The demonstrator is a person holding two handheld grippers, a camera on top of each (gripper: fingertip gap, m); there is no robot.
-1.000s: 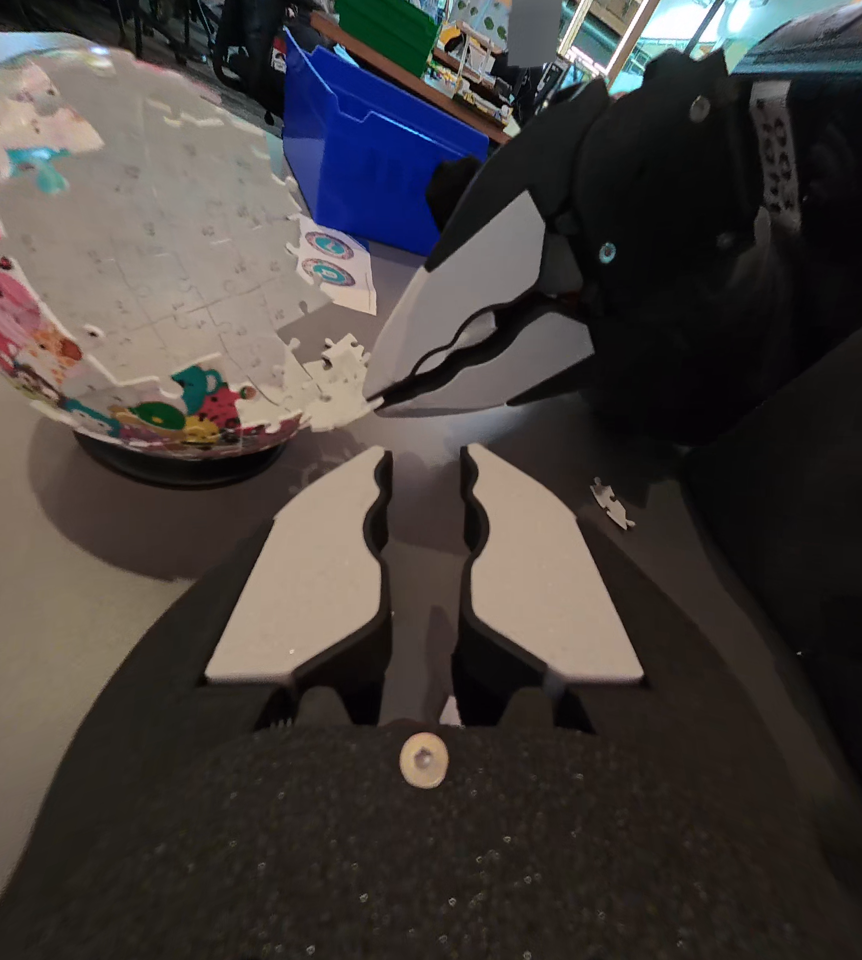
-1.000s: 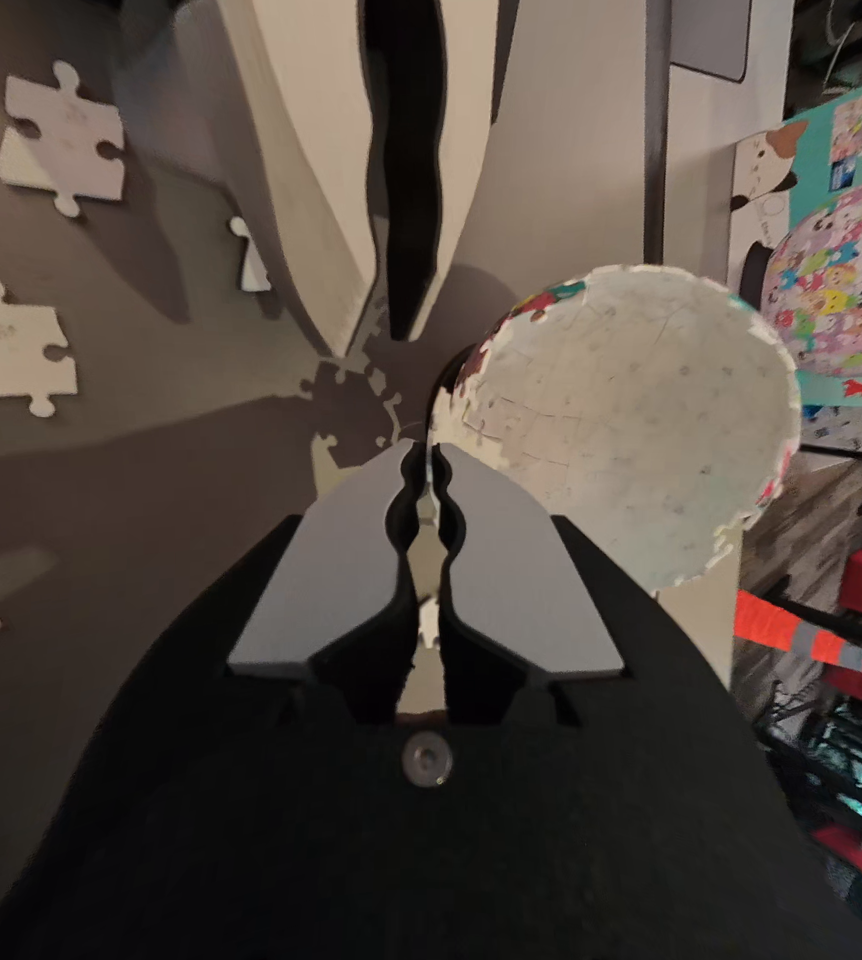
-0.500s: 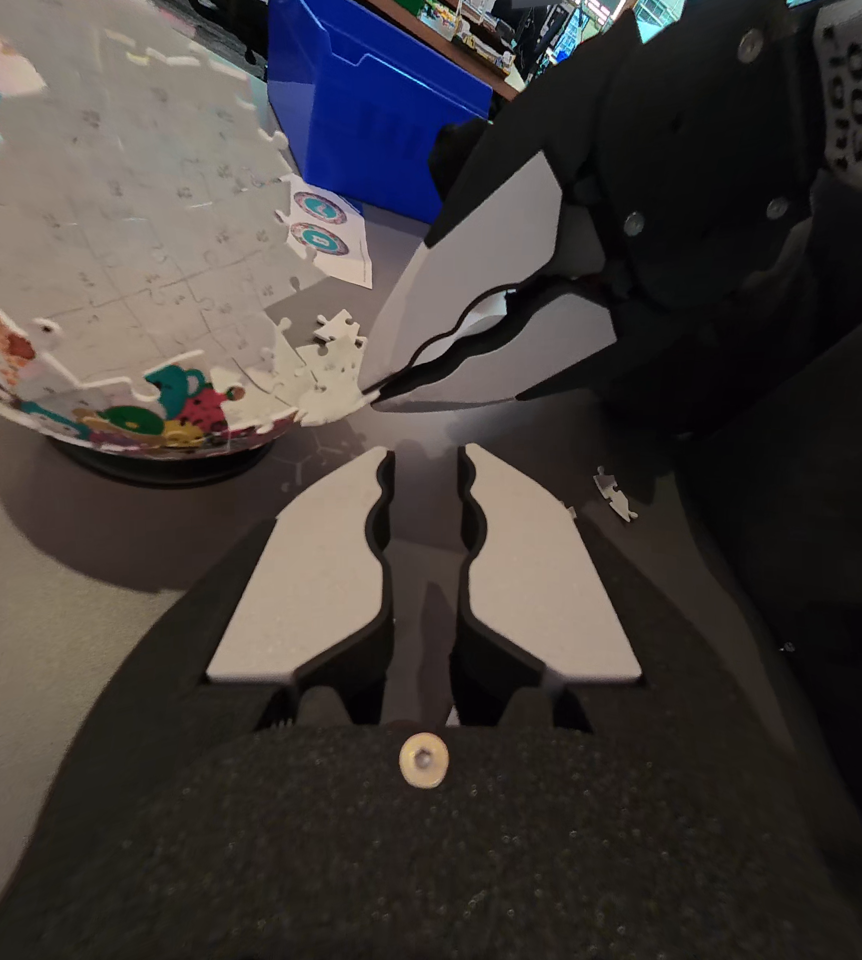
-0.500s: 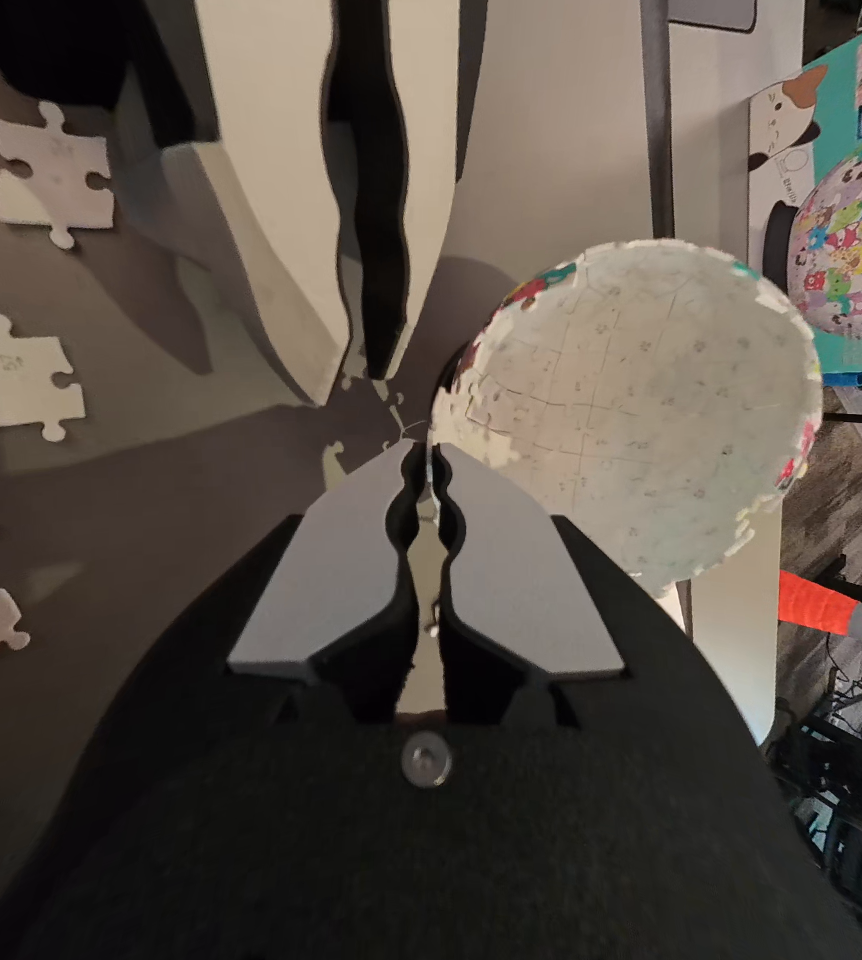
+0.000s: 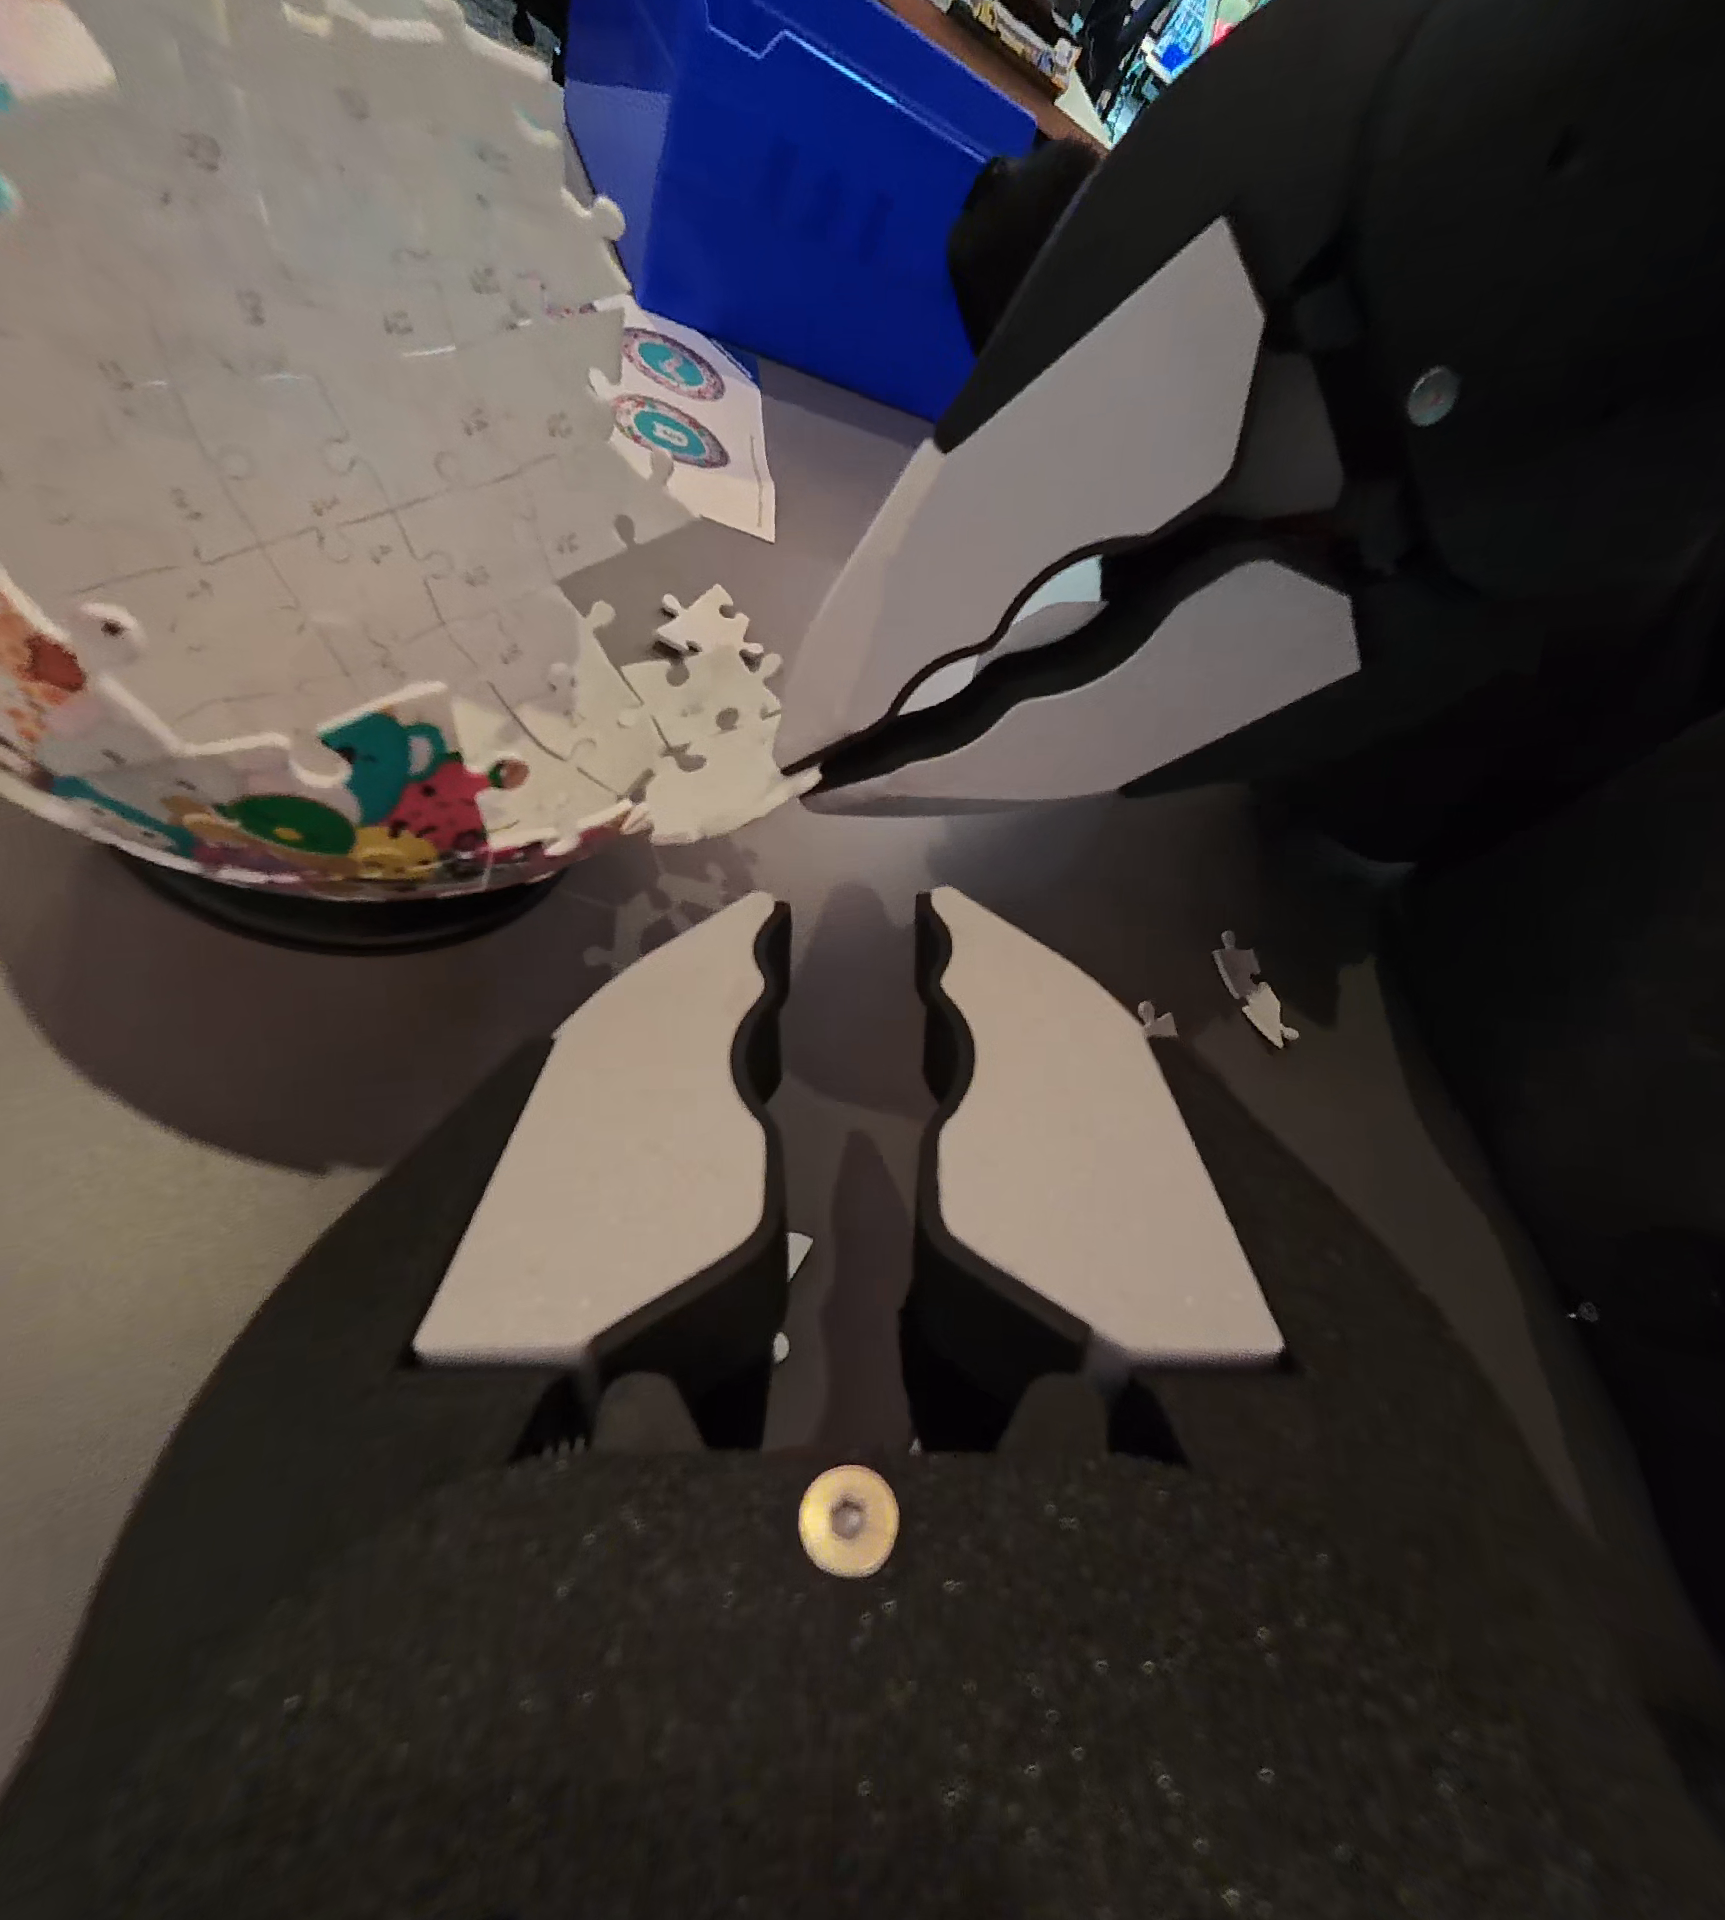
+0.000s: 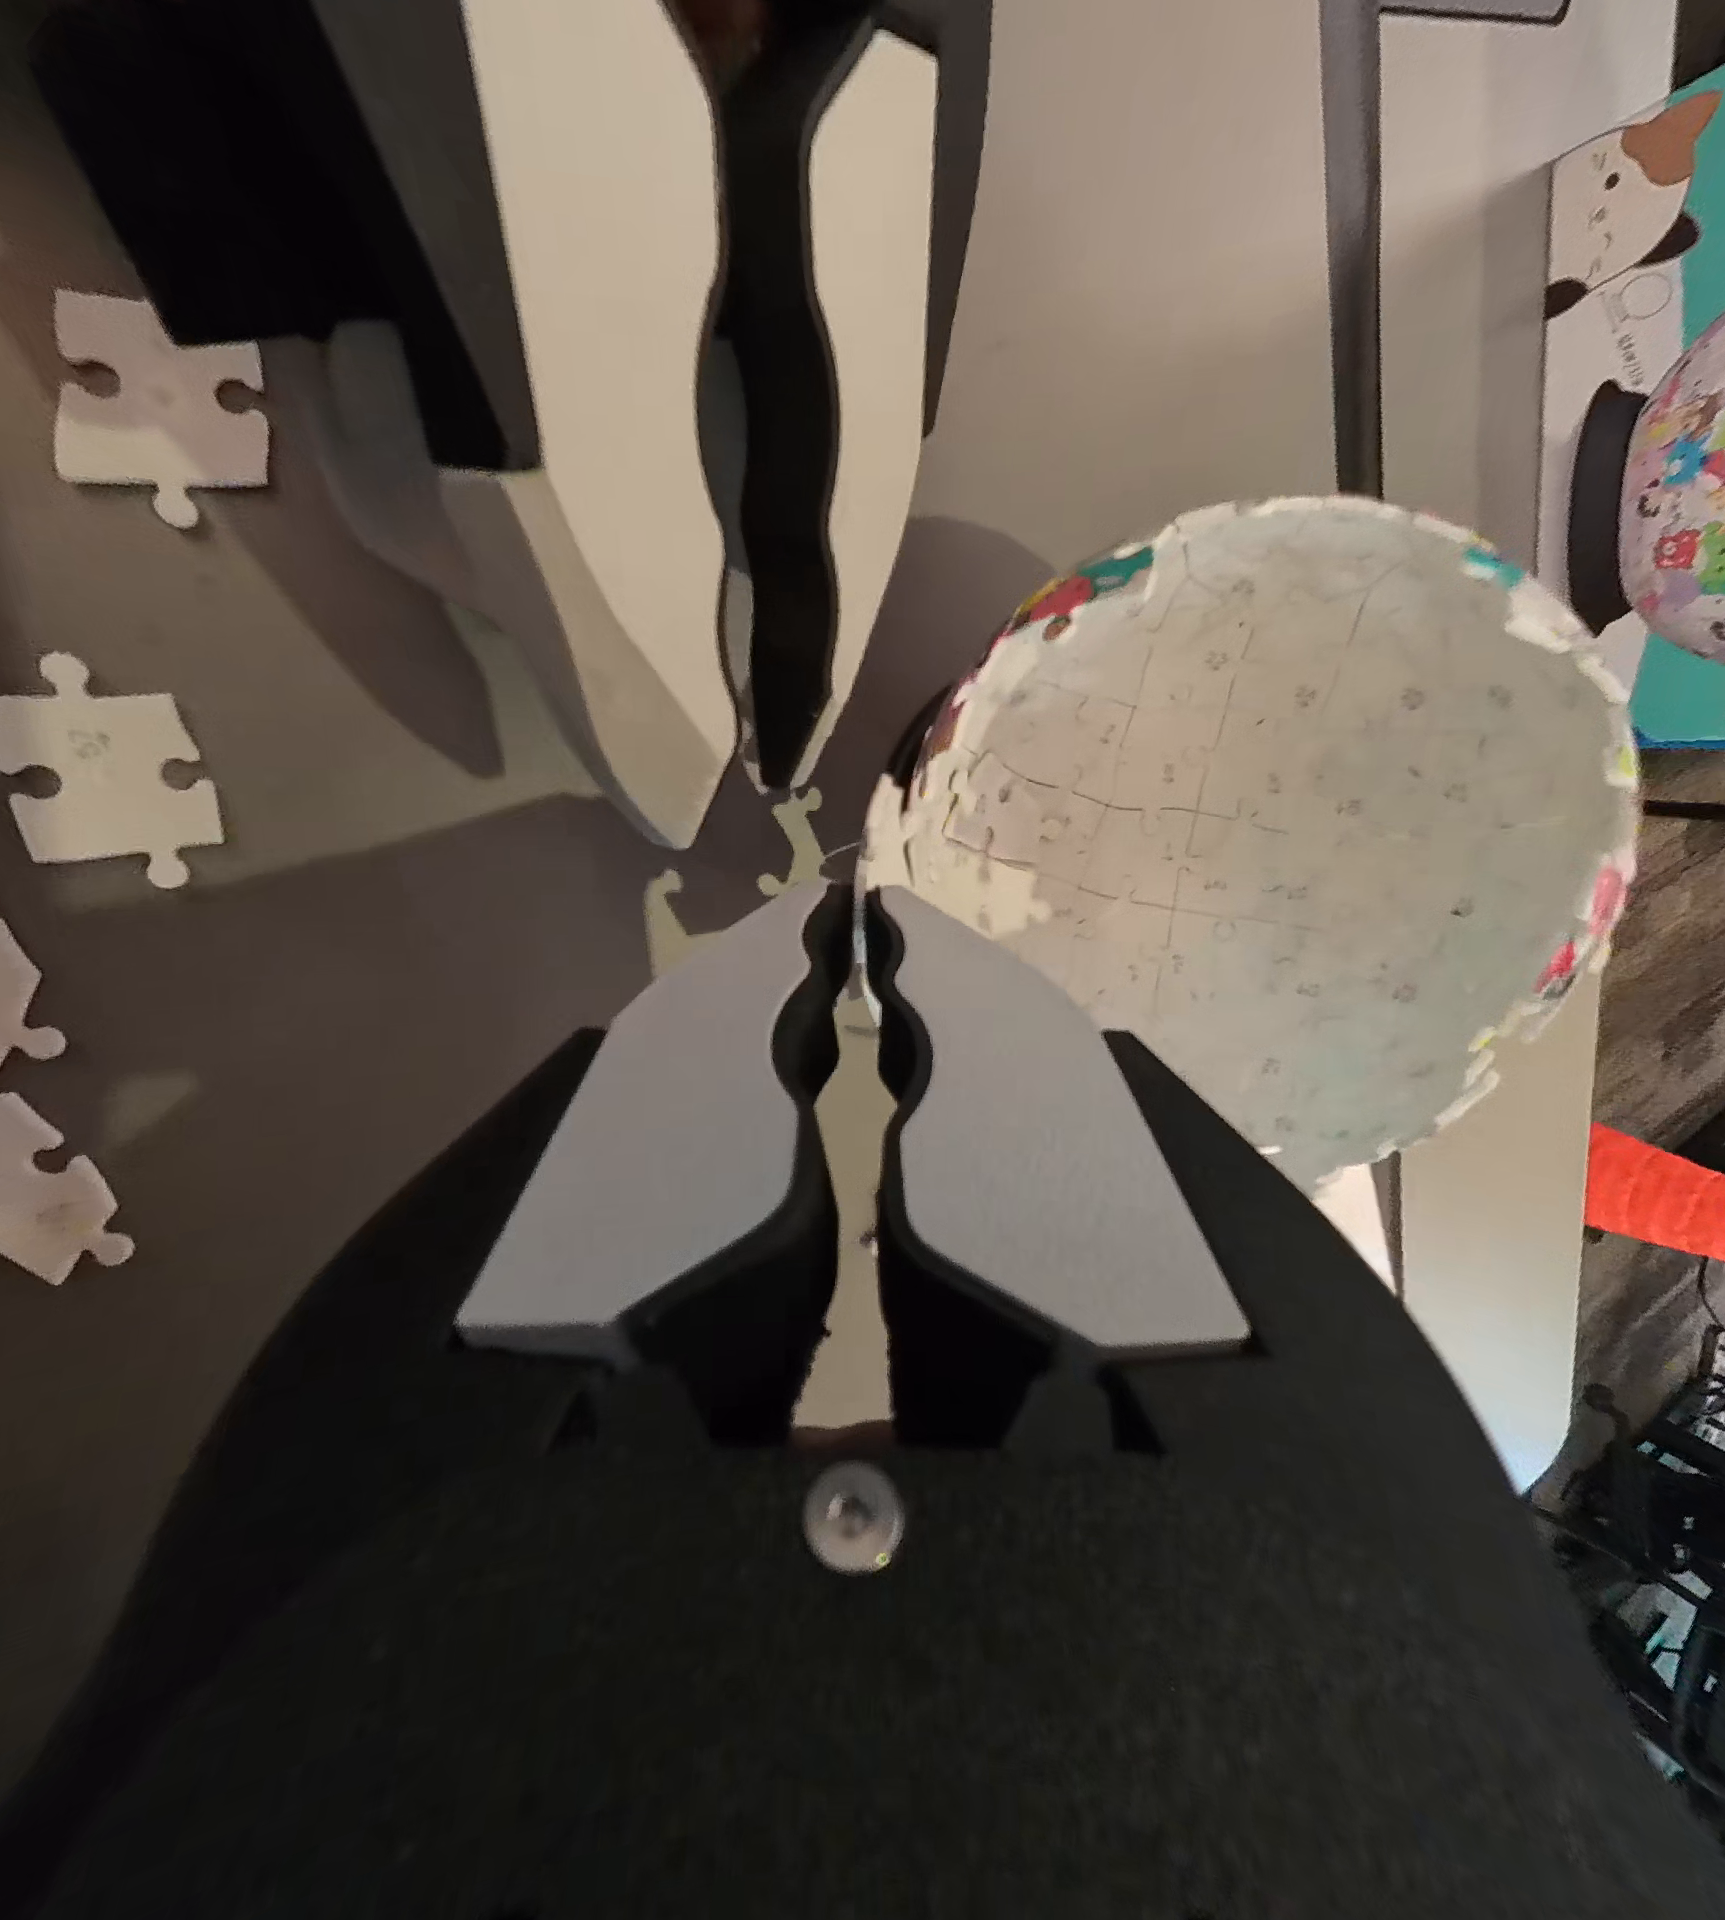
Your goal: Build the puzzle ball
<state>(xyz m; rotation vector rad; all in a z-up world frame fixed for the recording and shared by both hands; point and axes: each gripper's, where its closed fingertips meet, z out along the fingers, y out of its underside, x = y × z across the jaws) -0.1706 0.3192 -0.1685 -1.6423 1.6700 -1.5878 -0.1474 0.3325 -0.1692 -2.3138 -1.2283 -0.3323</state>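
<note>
Left wrist view: the left hand-held gripper (image 5: 853,914) is held spread and empty, low over the grey surface (image 5: 110,1143), and has been brought closer to the puzzle ball (image 5: 245,499) than a second ago, so that the shell now fills more of the view. Just beyond it, the right hand-held gripper (image 5: 806,779) is pressed together on a white puzzle piece (image 5: 723,779), which is kept against the jagged lower edge of the ball, as before. By that the piece seems lined up but not yet seen to be locked in; the left tool is judged to be coming in to steady or press. Loose pieces (image 6: 99,774) are seen on the surface. Small numbers are printed inside the shell and are not reproduced. Farther off stand a blue bin (image 5: 816,197) and the puzzle's picture box (image 6: 1689,395), whose writing is likewise withheld.
</note>
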